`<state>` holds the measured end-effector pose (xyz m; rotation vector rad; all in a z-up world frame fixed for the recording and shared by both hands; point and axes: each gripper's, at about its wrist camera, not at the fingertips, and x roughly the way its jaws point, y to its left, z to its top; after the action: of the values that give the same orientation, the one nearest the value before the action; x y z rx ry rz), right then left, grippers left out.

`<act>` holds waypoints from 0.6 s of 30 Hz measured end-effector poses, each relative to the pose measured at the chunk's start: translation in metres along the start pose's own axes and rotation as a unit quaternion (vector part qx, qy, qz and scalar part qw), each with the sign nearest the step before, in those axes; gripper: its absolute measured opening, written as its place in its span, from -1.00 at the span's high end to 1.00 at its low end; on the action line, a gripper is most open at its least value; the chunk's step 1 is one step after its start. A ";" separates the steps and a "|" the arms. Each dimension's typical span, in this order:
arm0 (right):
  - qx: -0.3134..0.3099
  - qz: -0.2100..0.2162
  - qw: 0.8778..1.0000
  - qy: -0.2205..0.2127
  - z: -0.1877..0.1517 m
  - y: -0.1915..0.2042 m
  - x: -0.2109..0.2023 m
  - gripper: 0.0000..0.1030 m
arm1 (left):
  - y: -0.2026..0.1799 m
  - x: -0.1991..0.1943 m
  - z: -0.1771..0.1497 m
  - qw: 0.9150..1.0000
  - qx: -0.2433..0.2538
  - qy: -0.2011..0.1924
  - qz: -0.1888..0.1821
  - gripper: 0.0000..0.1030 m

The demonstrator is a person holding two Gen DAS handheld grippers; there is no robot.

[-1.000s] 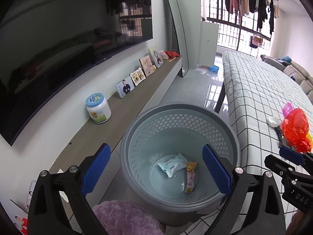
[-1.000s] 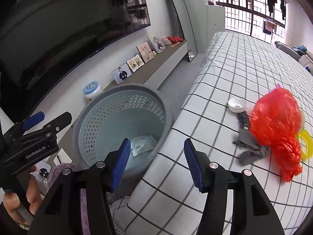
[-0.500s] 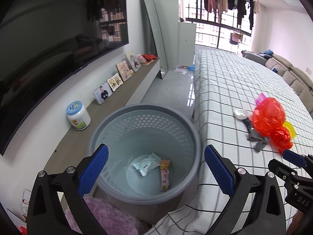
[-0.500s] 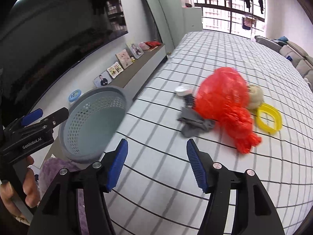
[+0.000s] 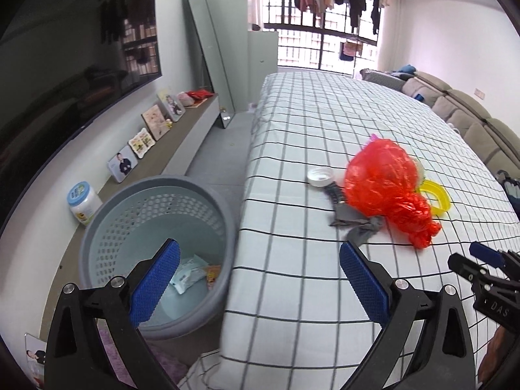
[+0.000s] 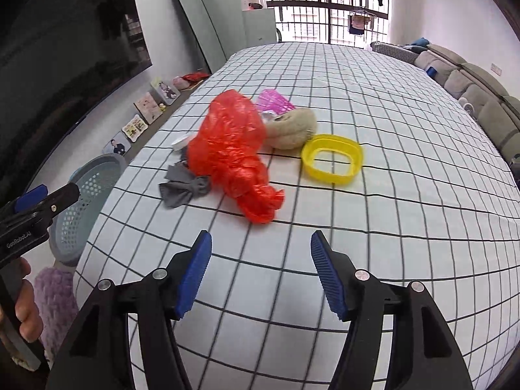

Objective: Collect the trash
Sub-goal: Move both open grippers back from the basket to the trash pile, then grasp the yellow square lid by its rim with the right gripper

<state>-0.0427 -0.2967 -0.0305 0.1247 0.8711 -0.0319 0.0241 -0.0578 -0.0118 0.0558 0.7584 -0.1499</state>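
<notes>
From the left wrist, the left gripper has its jaws wide apart and empty, over the edge between the basket and the checked bed. The red bag lies on the bed, its long axis running toward the lower right, knotted end nearest.

From the right wrist, the right gripper stands apart, empty, short of the red bag, whose twisted end points toward it.
</notes>
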 end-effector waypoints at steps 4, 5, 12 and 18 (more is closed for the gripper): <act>0.017 -0.013 1.000 0.002 0.009 -0.032 0.005 -0.21 | -0.020 0.010 0.000 1.000 0.011 0.008 -0.008 -0.88; 0.019 -0.016 1.000 0.001 0.012 -0.039 0.007 -0.21 | -0.022 0.011 0.000 1.000 0.013 0.010 -0.009 -0.88; 0.019 -0.025 0.999 0.016 0.038 -0.069 0.033 -0.22 | -0.036 0.023 0.001 0.999 0.024 0.020 -0.008 -0.88; 0.020 -0.011 0.999 0.037 0.056 -0.079 0.065 -0.30 | -0.039 0.033 0.002 0.999 0.025 0.031 -0.003 -0.88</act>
<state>0.0356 -0.3807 -0.0518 0.1550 0.9453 -0.0668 0.0430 -0.1008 -0.0336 0.1068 0.8176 -0.1727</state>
